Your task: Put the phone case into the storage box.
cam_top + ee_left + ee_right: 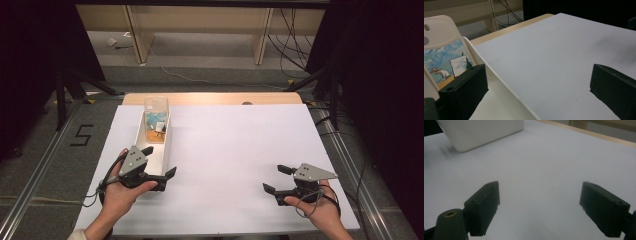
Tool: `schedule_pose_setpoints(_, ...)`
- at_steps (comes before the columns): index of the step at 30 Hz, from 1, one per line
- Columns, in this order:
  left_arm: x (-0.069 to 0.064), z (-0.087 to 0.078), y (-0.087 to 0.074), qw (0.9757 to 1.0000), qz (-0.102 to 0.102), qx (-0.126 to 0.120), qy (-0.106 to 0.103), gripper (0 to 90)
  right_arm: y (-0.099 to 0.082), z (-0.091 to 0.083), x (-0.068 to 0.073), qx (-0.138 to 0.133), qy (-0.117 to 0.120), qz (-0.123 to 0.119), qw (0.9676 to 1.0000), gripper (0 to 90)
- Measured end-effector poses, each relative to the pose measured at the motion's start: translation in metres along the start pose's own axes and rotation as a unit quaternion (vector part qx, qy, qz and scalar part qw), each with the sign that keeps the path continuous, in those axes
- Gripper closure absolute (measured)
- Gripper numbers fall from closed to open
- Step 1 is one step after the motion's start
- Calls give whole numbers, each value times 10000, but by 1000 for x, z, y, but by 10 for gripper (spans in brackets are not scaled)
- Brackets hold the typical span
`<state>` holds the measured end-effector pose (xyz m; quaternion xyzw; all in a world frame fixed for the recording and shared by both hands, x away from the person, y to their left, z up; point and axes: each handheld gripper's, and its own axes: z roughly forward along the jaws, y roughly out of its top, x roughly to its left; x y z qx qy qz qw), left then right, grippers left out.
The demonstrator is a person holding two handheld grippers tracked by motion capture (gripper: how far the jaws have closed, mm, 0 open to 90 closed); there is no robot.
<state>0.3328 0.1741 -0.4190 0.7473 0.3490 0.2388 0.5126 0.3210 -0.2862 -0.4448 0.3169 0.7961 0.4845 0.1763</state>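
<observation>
Since your left gripper [161, 162] sits with its jaws spread wide and holding nothing, straddling the near end of the long white plastic tray [166, 145], the thing in play is the cream-rimmed phone case with a painted blue-sky scene [156, 118] standing in that tray's far end. It leans upright against the tray's far wall, on the left side of the white sheet covering the table [235, 150]. In the left gripper view, the case [442, 53] rises just past your left-hand jaw, while the other jaw hangs over bare sheet outside the tray wall [499, 77].

Expect the case to be very light, thin, and somewhat flexible, so it will likely bow if you squeeze across its open middle. Its smooth printed face looks slippery. Take it by a side edge or the upper rim near the camera cut-outs, where the shell is stiffest, and pinch across its thickness. Close gently; a hard clamp could make it pop free or tip the light tray.

Your right gripper [279, 180] rests near the right edge of the sheet, jaws also parted and empty, well apart from the tray.
</observation>
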Motion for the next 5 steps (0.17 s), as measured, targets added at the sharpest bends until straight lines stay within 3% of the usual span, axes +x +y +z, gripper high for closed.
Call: schedule_pose_setpoints(5, -1, 0, 0, 10000, -4, -23, -2, 11, 0, 0, 0, -2, -2, -15, 10000, 174)
